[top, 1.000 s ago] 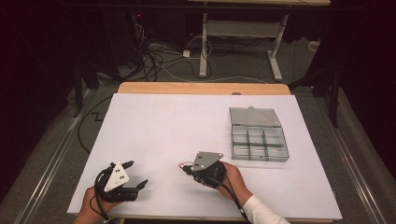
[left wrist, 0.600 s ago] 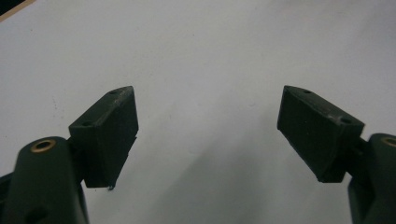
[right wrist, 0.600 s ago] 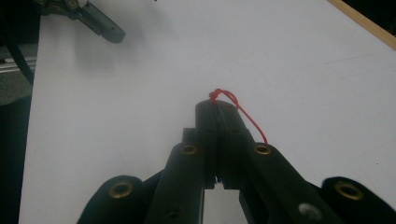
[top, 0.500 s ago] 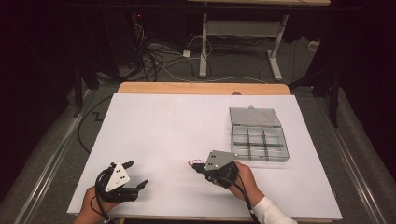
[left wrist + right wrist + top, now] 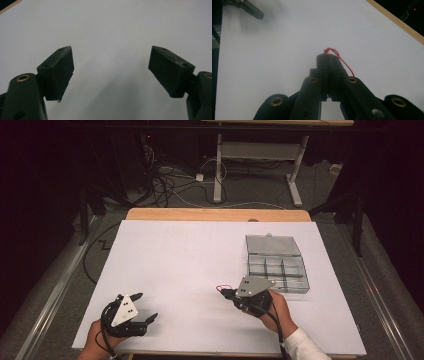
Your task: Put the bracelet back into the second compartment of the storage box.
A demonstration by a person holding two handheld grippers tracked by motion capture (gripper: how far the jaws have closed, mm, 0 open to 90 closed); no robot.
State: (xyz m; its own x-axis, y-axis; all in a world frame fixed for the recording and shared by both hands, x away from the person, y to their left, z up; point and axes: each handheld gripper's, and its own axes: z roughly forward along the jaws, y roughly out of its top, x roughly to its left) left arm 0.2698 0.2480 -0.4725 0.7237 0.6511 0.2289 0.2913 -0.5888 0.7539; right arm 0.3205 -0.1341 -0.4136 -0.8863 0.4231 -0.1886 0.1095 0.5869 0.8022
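A thin red loop, like a rubber band [image 5: 337, 56], sticks out from the tips of my right gripper [image 5: 328, 57], whose jaws are shut on it. In the high view the right gripper [image 5: 223, 291] points left over the white table, just left of the clear compartment box [image 5: 278, 265], and the red band [image 5: 223, 288] shows at its tips. My left gripper [image 5: 145, 307] rests near the front left edge with its jaws wide apart. Between its fingers [image 5: 58, 72] there is only bare white surface.
The white sheet [image 5: 190, 260] covers the table, with a wooden strip [image 5: 215, 214] along the far edge. The box's lid [image 5: 272, 245] lies open behind its several compartments. Cables and a desk frame [image 5: 220, 165] stand on the floor beyond.
My right gripper has moved right and slightly toward the front, closer to the compartment box, with the red band still in its jaws. The left gripper has stayed in place.
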